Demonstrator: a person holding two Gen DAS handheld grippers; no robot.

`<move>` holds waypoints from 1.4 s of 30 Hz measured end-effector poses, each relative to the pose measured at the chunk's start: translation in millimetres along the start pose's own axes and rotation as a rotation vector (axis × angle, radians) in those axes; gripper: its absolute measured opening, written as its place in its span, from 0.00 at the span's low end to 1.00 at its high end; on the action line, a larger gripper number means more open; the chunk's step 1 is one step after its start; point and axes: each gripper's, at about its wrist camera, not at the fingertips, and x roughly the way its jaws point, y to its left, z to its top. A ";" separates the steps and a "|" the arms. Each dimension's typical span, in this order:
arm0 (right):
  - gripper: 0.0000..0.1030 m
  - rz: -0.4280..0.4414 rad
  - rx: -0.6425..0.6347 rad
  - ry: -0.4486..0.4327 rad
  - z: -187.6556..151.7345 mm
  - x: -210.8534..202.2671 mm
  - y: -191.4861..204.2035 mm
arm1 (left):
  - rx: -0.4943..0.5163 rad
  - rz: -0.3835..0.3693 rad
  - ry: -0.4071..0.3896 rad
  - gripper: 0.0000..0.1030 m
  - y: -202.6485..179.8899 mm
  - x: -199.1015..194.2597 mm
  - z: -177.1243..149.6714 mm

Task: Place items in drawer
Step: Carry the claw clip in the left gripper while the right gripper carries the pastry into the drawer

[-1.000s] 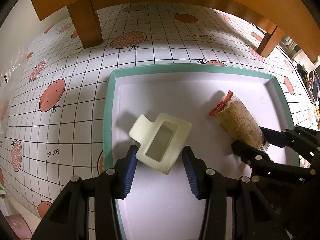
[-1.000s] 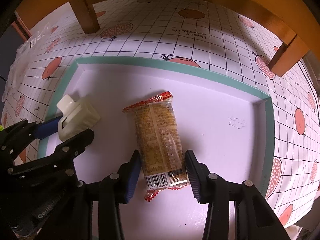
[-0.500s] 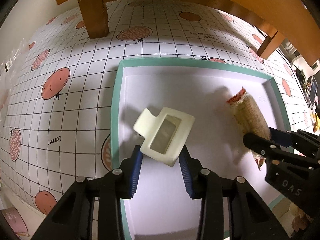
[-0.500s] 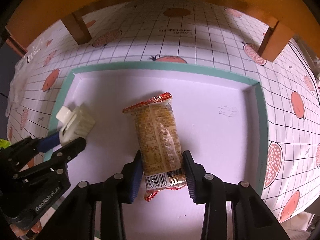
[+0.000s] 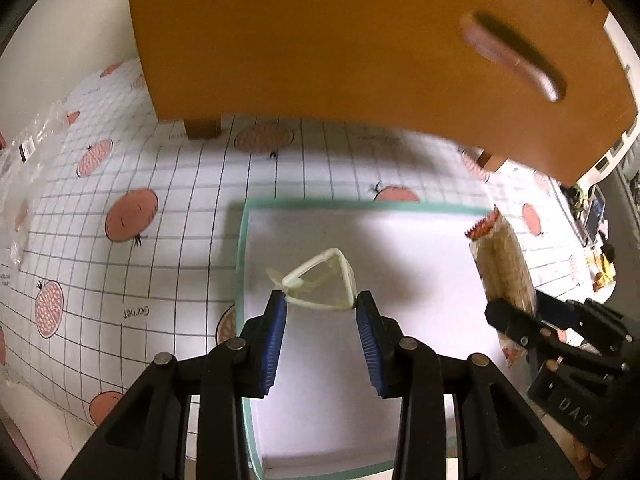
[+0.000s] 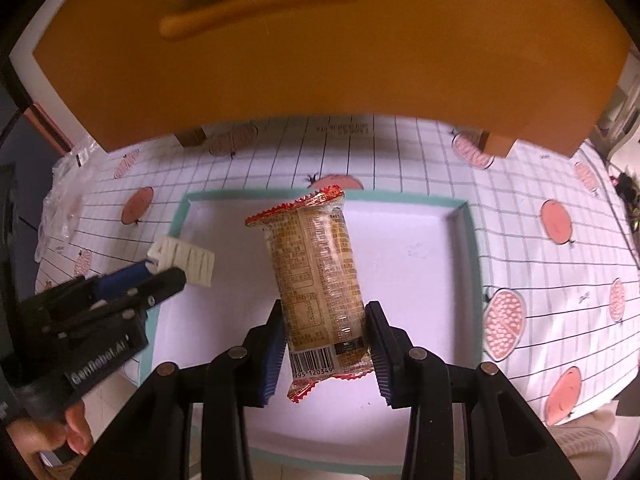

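My left gripper point(image 5: 321, 307) is shut on a cream plastic hair clip point(image 5: 320, 282), held tilted in the air above the white tray point(image 5: 400, 360). My right gripper point(image 6: 325, 328) is shut on a snack packet point(image 6: 316, 276) with red crimped ends, also lifted over the tray point(image 6: 420, 264). The packet point(image 5: 506, 268) and right gripper point(image 5: 520, 316) show at the right of the left wrist view. The clip point(image 6: 184, 261) and left gripper point(image 6: 160, 278) show at the left of the right wrist view. The orange drawer front point(image 6: 320, 56) with its long handle point(image 6: 264, 0) fills the top of both views.
The tray has a teal rim point(image 5: 242, 264) and sits on a gridded cloth with fruit prints point(image 5: 120, 240). Wooden legs point(image 5: 202, 127) stand under the orange cabinet point(image 5: 360, 40). Clear plastic bags point(image 6: 64, 200) lie at the far left. A hand point(image 6: 76, 432) holds the left gripper.
Both grippers have risen from the tray with their items and tilted up, so the drawer front and handle now fill the upper view. The clip has turned on edge.
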 end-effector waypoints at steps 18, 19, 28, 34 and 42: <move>0.40 -0.017 0.052 -0.170 6.5 -83.2 -15.1 | 0.086 -0.133 -0.265 0.36 -41.1 -115.0 36.9; 0.40 -0.015 0.053 -0.190 8.4 -91.1 -14.6 | 0.093 -0.144 -0.287 0.36 -44.1 -123.8 38.5; 0.40 0.001 0.042 -0.330 18.3 -148.1 -5.2 | 0.134 -0.208 -0.427 0.36 -60.3 -180.0 49.7; 0.40 0.011 0.049 -0.390 27.3 -174.9 -5.4 | 0.136 -0.215 -0.491 0.36 -62.1 -205.9 59.1; 0.40 0.010 0.072 -0.468 49.0 -208.4 -11.8 | 0.120 -0.214 -0.553 0.36 -53.8 -223.1 79.9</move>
